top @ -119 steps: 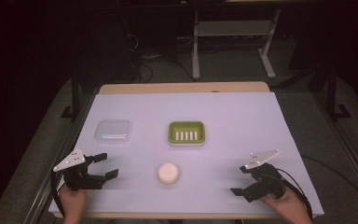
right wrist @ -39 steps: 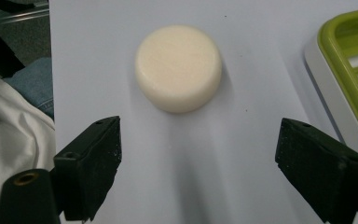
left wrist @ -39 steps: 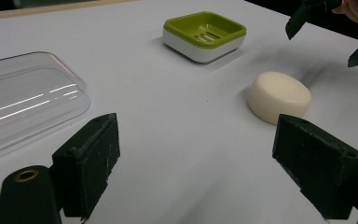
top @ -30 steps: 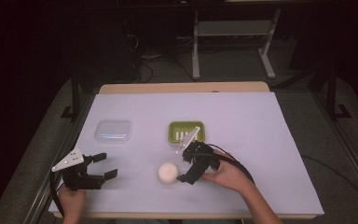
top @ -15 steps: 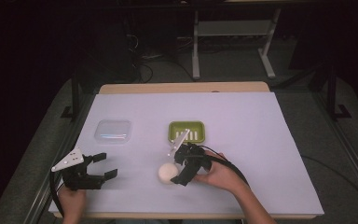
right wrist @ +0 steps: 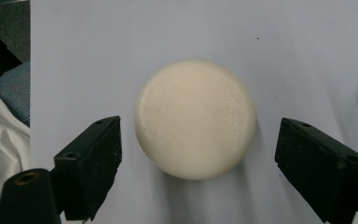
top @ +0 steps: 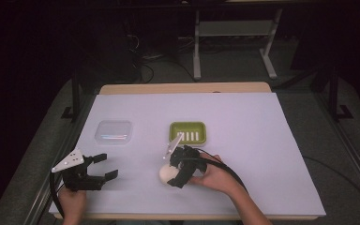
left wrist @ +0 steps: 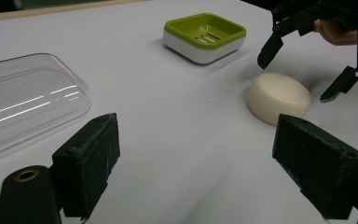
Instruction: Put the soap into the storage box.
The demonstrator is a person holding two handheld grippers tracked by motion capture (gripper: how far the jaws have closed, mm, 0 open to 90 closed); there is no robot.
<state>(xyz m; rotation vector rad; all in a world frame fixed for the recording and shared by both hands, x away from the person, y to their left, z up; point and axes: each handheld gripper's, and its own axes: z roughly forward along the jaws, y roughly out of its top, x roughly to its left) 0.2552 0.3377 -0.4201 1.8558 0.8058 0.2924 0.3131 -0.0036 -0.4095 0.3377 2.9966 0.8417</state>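
A round cream soap bar (top: pixel 166 174) lies on the white sheet near the front middle. In the right gripper view the soap bar (right wrist: pixel 196 119) sits between the two black jaws with a gap on each side. My right gripper (top: pixel 172 172) is open and straddles it from the right, and its jaws also appear above the soap bar (left wrist: pixel 278 97) in the left gripper view. A green soap dish (top: pixel 188 132) stands empty just behind. My left gripper (top: pixel 107 166) rests open at the front left, holding nothing.
A clear plastic lid (top: pixel 114 131) lies left of the dish, close ahead of the left gripper (left wrist: pixel 200 172) as the clear plastic lid (left wrist: pixel 23 107). The table's front edge (top: pixel 187 216) runs just below both hands. A metal stand (top: pixel 234 28) stands behind the table.
My right gripper came from the front right corner to the middle and now has its open jaws on either side of the soap bar. The left gripper stayed where it was.
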